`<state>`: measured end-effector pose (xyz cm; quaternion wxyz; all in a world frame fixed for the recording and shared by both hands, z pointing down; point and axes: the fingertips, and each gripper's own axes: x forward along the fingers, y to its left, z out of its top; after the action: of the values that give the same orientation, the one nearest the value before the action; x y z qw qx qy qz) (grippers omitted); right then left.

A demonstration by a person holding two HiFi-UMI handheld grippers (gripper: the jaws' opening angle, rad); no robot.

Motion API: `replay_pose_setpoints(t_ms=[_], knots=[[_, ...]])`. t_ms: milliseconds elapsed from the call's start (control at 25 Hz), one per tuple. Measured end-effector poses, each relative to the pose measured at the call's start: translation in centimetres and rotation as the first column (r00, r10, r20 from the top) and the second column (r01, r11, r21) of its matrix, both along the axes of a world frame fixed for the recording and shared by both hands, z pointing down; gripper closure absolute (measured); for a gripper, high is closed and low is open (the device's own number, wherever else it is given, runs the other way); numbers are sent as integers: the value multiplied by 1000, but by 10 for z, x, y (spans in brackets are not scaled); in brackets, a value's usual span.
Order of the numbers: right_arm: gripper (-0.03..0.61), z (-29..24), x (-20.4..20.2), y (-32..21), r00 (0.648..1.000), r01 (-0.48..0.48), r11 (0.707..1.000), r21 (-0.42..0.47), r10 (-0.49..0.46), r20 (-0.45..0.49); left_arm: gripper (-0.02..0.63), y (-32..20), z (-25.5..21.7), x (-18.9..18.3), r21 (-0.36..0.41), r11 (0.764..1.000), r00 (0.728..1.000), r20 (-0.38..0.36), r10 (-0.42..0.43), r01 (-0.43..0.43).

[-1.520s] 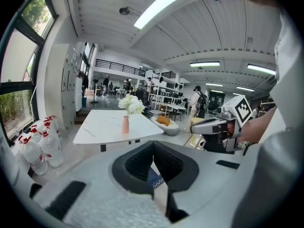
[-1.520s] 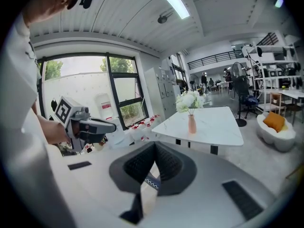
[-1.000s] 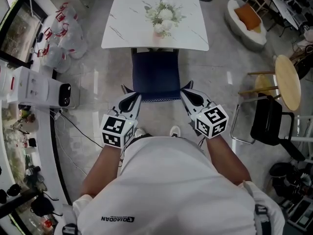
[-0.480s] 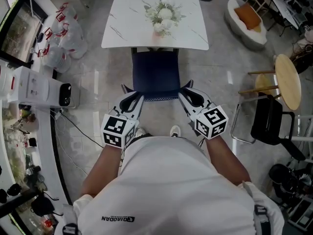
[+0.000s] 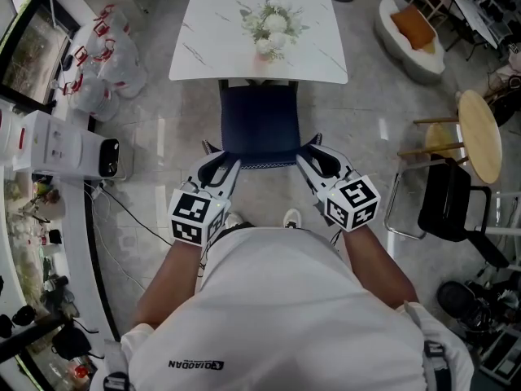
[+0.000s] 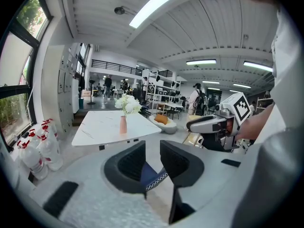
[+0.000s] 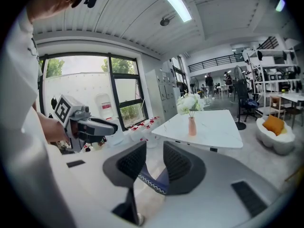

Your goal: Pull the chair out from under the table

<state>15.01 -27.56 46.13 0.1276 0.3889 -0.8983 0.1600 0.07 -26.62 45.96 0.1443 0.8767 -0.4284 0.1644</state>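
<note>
A dark blue chair (image 5: 260, 125) stands with its seat mostly out from under the white marble table (image 5: 212, 39), its back edge nearest me. My left gripper (image 5: 213, 156) is at the back's left corner and my right gripper (image 5: 314, 148) at the right corner. In the left gripper view the jaws (image 6: 153, 159) are opening, with the blue white-trimmed edge (image 6: 151, 177) loose in the gap. The right gripper view shows the same: jaws (image 7: 154, 163) opening around the edge (image 7: 159, 179), pads off it. A vase of white flowers (image 5: 269, 29) stands on the table.
A black chair (image 5: 444, 198) and a round wooden table (image 5: 479, 133) stand to the right, a cushioned seat (image 5: 411, 35) at the far right. White bags (image 5: 106, 55) and a white appliance (image 5: 65, 145) with floor cables line the left. My feet are just behind the chair.
Both grippers' jaws have spread apart from the chair's back edge. The hands and the chair have stayed where they were.
</note>
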Motion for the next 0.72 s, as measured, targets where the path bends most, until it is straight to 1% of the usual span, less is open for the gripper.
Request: replay_pose_setpoints(t_ms=[200,600,720], knots=[[448,1,0,1,1000,7,1000,1,-7,-5,497,0,1,3,0,1000,1000,5,14,-14],[447,2,0,1,1000,14,1000,-5,-14,-15,494,-1,0,5,-1,1000,1000,6,22,-22],[449,7,1,2,999,29,1000,-10,-29,-37,492,-1,3,5,-3,1000,999,24,29,-29]])
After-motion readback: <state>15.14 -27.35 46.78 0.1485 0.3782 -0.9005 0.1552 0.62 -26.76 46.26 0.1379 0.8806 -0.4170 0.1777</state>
